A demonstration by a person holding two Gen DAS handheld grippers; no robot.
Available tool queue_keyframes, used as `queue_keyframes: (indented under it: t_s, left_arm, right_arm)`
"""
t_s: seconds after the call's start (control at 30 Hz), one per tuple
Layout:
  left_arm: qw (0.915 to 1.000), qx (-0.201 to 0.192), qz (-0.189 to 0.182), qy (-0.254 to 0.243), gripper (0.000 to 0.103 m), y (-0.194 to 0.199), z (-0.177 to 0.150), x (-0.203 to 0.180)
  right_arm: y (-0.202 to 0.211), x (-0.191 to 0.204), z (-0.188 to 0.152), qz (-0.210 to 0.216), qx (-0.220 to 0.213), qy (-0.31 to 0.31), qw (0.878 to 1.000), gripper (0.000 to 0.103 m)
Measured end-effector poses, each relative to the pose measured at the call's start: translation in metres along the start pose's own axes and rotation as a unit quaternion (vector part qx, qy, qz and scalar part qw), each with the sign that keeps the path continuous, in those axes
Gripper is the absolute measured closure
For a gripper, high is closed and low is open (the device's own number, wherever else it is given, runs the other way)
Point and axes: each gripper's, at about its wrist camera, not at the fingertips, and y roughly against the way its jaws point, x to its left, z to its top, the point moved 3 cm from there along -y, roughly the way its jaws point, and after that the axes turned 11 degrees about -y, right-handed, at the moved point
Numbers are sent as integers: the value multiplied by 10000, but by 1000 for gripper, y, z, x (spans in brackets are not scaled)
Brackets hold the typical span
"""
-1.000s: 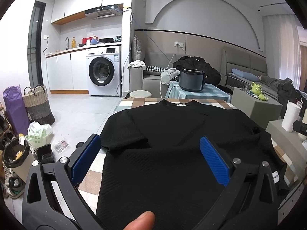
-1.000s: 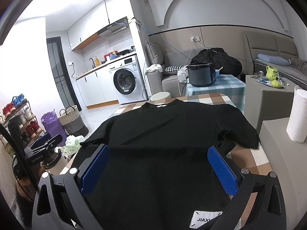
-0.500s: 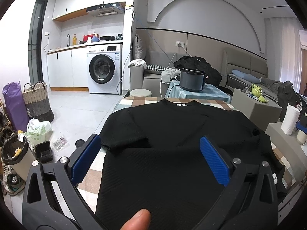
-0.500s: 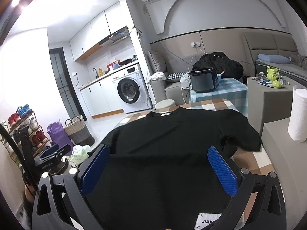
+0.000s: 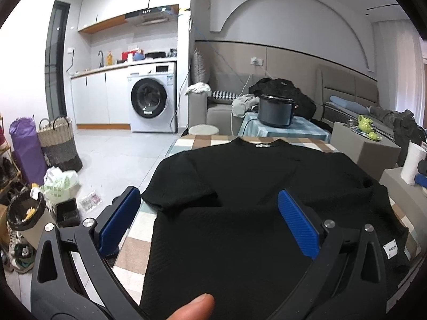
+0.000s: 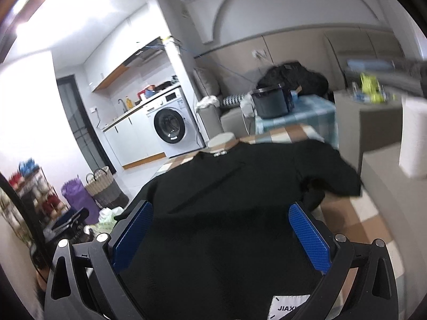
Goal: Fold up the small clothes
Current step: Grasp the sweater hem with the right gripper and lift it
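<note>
A black short-sleeved top [image 5: 240, 213] lies spread flat on a surface covered by a checked cloth [image 5: 202, 141], its collar at the far end and its hem toward the cameras, so its long axis runs straight away from both grippers. The sleeves stretch out to either side — the left sleeve [image 5: 170, 186] lies flat near the surface's left edge, while the right sleeve [image 6: 339, 176] is rumpled and partly bunched under itself. A white label reading "JIAX…" [image 6: 288, 306] sits at the hem near the right gripper. The left gripper [image 5: 208, 218] hovers above the lower left part of the top with its blue pads spread wide and nothing between them; a fingertip [image 5: 197, 306] of the person shows at the bottom edge of that view. The right gripper [image 6: 221, 234] is likewise spread apart over the lower right part of the garment, holding nothing, and its view is blurred. Beyond the collar stands a round white stool [image 5: 204, 130], and behind it a small table with a dark cooker pot [image 5: 276, 113] on a pale blue checked cover. To the right are grey blocks, one with green teaware [image 5: 367, 125] and a nearer one carrying a white paper roll [image 5: 413, 162], just beside the surface's right edge. On the floor to the left are a woven basket [image 5: 57, 144], a purple bag [image 5: 25, 146], a bin [image 5: 24, 213] and scattered packets — well apart from the top. A washing machine [image 5: 152, 101] stands against the far kitchen wall.
</note>
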Motion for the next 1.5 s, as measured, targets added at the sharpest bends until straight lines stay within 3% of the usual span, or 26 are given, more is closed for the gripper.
queue_keyframes:
  t_s: [0.17,0.4,0.53,0.77,0.93,1.1,1.2,1.4,1.47,1.5]
  left_arm:
    - [9994,285,-155,79,2,-32,0,13]
    - [9976,630,-275,69,13,-86,10,27]
    - [9972,710,-198,100,14,-120,20,36]
    - [9955,838,-159,419,13,-169,29,54]
    - [9942,963,-177,452,13,-203,30,54]
    - [9942,994,-221,345,13,-225,30,45]
    - [9945,995,-212,246,13,-230,27,40]
    - [9937,1041,-317,267,12,-236,16,38]
    - [9940,1011,-324,261,12,-230,14,37]
    - [9942,996,-315,275,12,-227,11,39]
  right_arm:
    - [-20,-38,17,-207,284,-828,9959,3]
    - [-52,-86,48,-337,682,-1833,9801,17]
    - [-76,-125,62,-502,777,-2633,9603,18]
    - [-115,-208,76,-1203,869,-3834,9116,25]
    - [-129,-237,79,-1613,845,-3943,9008,31]
    - [-134,-236,82,-2022,870,-3636,9052,33]
    - [-130,-231,72,-2024,1026,-3616,9043,34]
    - [-137,-230,77,-2393,914,-3426,9039,36]
    - [-146,-228,82,-2737,919,-3172,9033,49]
    - [-148,-228,82,-2816,950,-3084,9036,71]
